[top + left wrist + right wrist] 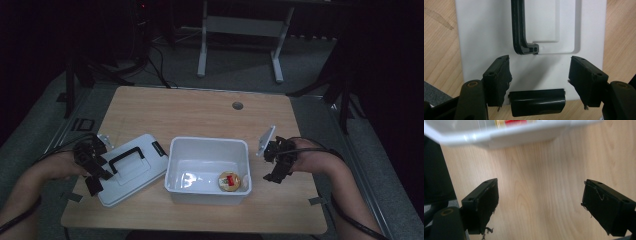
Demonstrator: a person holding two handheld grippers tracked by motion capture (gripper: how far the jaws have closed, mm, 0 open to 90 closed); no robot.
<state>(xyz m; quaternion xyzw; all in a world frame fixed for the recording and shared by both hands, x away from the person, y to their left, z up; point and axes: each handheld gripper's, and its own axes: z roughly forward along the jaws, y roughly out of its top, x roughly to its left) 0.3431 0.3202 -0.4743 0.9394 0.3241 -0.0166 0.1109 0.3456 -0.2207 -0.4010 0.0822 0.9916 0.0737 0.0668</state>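
A white plastic bin [209, 145] stands in the middle of the wooden table, and a small round yellow and red item [229, 181] lies in its front right corner. The bin's white lid [131, 170] lies flat to its left, black handle [520, 32] up. My left gripper [100, 167] hovers at the lid's left end. Its jaws are open, and between them [539, 61] lie the lid's edge and a black latch [536, 102]. My right gripper [270, 164] is just right of the bin, open [540, 182] over bare wood, with the bin's rim [506, 135] ahead of it.
The wooden table [200, 112] has a round cable hole [237, 105] near its far edge. A white desk frame [240, 30] stands on the grey floor beyond. Cables trail from both grippers off the table's sides.
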